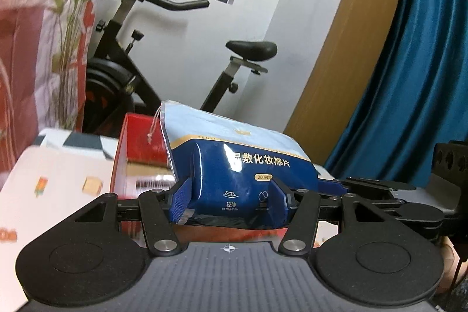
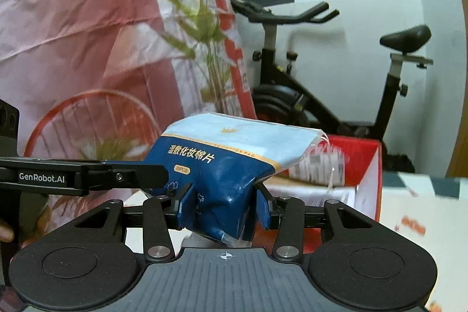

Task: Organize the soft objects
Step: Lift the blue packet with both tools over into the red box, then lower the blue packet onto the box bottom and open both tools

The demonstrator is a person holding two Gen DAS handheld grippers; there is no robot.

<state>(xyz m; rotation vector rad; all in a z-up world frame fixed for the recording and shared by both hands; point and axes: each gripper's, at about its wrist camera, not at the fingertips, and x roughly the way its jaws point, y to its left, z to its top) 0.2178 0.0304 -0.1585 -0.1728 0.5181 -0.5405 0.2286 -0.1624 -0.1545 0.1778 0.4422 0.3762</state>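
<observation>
Left gripper (image 1: 232, 202) and right gripper (image 2: 223, 208) both pinch the soft blue plastic cotton-pad pack (image 1: 237, 163), held aloft | open red cardboard box (image 1: 137, 154) at 11 o'clock behind | we lower evenly, releasing together.

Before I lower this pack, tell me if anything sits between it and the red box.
Nothing visible does. Both claws, left and right, grip the cotton pad pack held up in front of the open red box. The box already holds some packaging; its far interior is hidden.
</observation>
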